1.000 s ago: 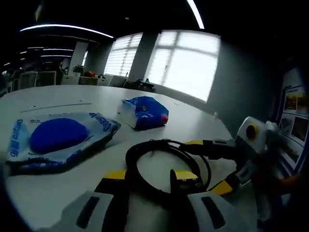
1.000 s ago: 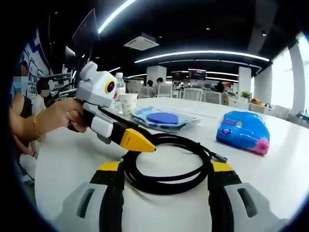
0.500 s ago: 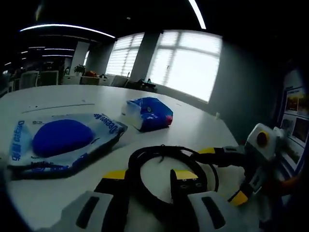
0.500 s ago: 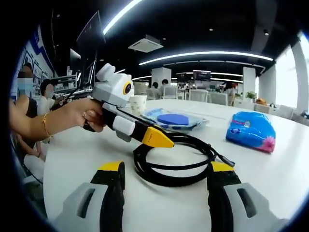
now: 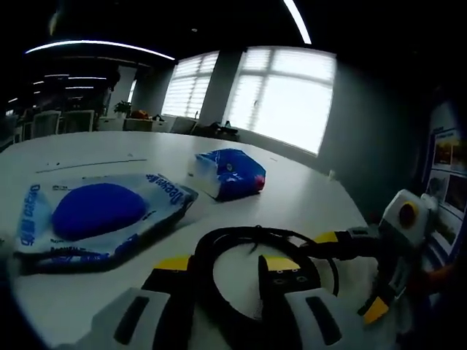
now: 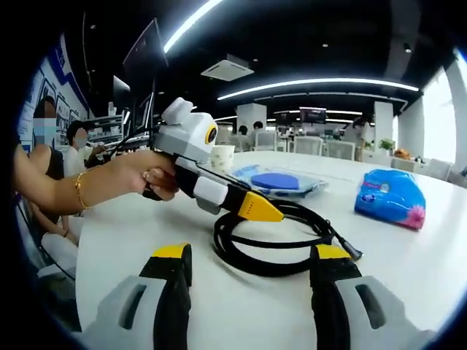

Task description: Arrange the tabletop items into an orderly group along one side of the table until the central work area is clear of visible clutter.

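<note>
a big window with blinds [image 5: 281, 98] glowed bright beyond the far edge of the worktop [image 5: 109, 149]. long ceiling light strips [image 6: 321, 82] curved overhead. a dark monitor [image 6: 142, 69] stood up near the left in the right gripper view. farther back were office chairs [image 6: 325, 146], a ceiling air unit [image 6: 228, 70], and seated people [image 6: 44, 157] at the side. posters [image 5: 446, 171] hung on the wall.

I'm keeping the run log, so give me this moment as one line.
left gripper: over coiled black cable | right gripper: open, apart from cable | blue tissue pack: untouched
</note>
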`<control>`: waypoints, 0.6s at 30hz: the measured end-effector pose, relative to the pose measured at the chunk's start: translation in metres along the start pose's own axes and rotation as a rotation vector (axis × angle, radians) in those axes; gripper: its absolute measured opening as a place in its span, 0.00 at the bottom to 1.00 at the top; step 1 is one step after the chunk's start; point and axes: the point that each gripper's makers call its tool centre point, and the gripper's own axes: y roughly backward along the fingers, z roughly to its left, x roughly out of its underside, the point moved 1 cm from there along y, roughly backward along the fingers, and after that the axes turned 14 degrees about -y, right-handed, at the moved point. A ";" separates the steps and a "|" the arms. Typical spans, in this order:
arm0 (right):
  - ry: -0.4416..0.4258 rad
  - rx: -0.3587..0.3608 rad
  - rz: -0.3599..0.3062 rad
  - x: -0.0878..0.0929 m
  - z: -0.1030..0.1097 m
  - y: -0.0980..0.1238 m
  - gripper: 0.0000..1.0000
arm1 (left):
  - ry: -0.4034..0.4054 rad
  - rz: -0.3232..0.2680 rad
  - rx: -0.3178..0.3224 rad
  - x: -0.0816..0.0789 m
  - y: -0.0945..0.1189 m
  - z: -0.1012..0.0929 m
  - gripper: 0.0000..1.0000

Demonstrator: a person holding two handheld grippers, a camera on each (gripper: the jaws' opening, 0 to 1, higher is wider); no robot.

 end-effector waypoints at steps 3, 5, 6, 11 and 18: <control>-0.002 -0.007 0.002 0.000 0.001 0.001 0.63 | 0.002 -0.001 0.000 0.000 0.000 0.001 0.33; -0.006 -0.014 0.002 0.000 0.003 0.002 0.62 | 0.013 -0.012 -0.002 -0.002 0.001 0.001 0.33; -0.005 -0.014 0.002 0.001 0.003 0.002 0.62 | 0.012 -0.013 -0.002 -0.002 0.001 0.001 0.33; -0.004 -0.016 0.006 0.001 0.004 0.004 0.61 | 0.000 -0.014 -0.017 -0.002 0.002 0.001 0.32; 0.000 -0.009 0.013 0.002 0.003 0.012 0.60 | -0.032 -0.069 -0.041 -0.018 0.007 0.000 0.32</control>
